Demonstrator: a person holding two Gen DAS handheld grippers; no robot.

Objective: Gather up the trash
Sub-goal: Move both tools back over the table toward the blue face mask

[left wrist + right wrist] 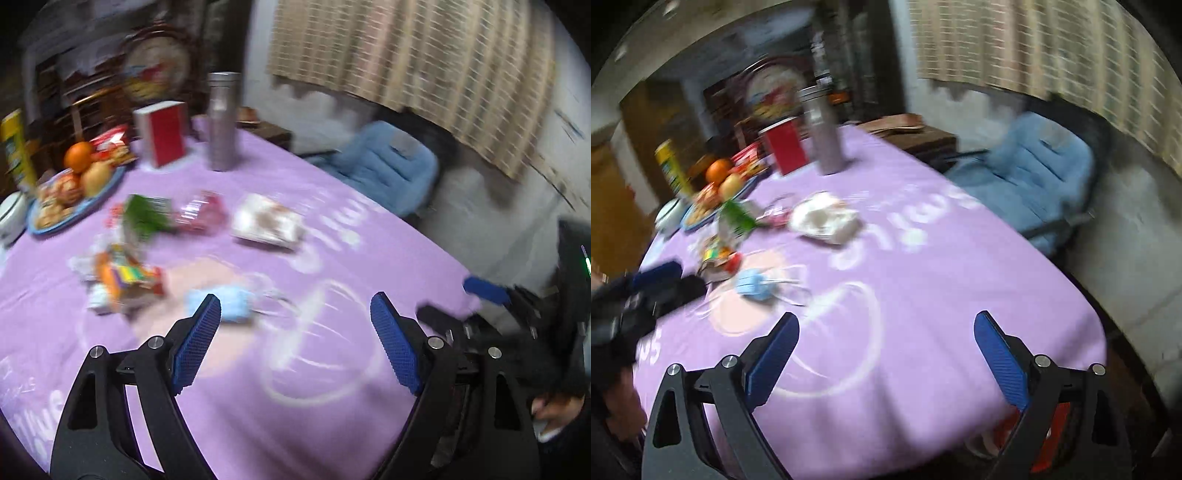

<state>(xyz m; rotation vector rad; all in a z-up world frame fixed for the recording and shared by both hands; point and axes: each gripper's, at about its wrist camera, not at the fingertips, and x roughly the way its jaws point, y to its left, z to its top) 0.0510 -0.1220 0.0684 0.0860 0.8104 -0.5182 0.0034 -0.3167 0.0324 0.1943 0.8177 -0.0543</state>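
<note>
Trash lies on a purple tablecloth (258,406): a crumpled blue face mask (231,302) (753,286), a colourful snack wrapper (122,282) (718,258), a green wrapper (146,218) (737,218), a red-pink wrapper (201,216) and a white crumpled packet (267,223) (825,218). My left gripper (295,314) is open and empty, just short of the mask. My right gripper (886,328) is open and empty over the cloth, right of the mask. Each gripper shows in the other's view, the right one (484,290) and the left one (661,280).
A fruit plate (74,218), a red book (166,133), a steel flask (221,122) and a yellow can (14,147) stand at the far side. A blue padded chair (384,170) stands right of the table. Both views are motion-blurred.
</note>
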